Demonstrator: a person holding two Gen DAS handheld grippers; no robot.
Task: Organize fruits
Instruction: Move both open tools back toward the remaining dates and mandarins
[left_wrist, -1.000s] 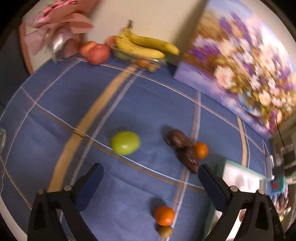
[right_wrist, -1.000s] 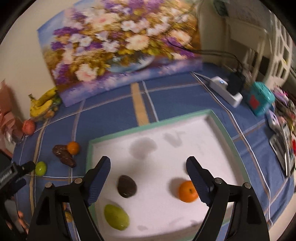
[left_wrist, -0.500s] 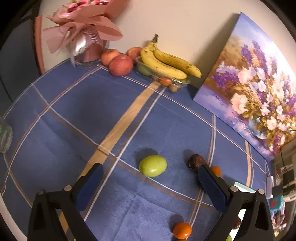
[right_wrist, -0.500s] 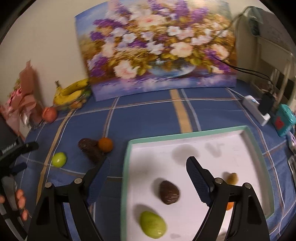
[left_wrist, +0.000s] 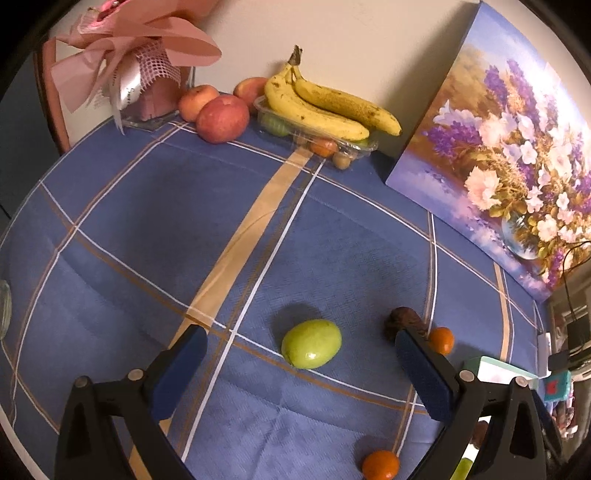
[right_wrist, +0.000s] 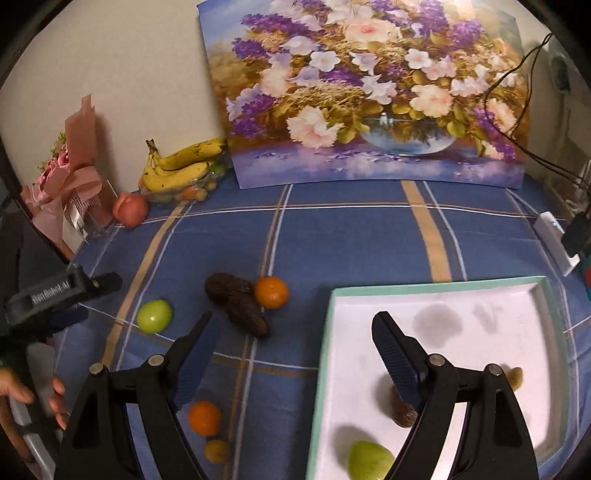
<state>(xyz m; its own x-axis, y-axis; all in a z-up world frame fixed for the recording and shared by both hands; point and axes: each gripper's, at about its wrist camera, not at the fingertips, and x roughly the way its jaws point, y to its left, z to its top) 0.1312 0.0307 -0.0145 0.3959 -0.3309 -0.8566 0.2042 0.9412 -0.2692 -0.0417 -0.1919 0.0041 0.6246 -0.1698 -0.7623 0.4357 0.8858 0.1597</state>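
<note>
My left gripper (left_wrist: 299, 341) is open and empty, and a green fruit (left_wrist: 311, 343) lies on the blue cloth between its fingertips; it also shows in the right wrist view (right_wrist: 154, 315). Two dark brown fruits (right_wrist: 236, 301) and an orange (right_wrist: 270, 292) lie together right of it. Another orange (right_wrist: 204, 418) and a small brown fruit (right_wrist: 216, 450) lie nearer. My right gripper (right_wrist: 295, 334) is open and empty above the left edge of the white tray (right_wrist: 443, 286), which holds a green fruit (right_wrist: 370, 459) and a dark fruit (right_wrist: 404, 417).
Bananas (left_wrist: 325, 107) on a clear fruit box, apples (left_wrist: 222, 118) and a pink gift bouquet (left_wrist: 140, 62) stand at the wall. A flower painting (right_wrist: 369, 92) leans behind. A white power strip (right_wrist: 554, 236) with cables and small clutter lie at the right.
The left gripper has moved closer to the green fruit, which now lies between its fingers. The right gripper has swung left, off the tray's middle toward its left edge.
</note>
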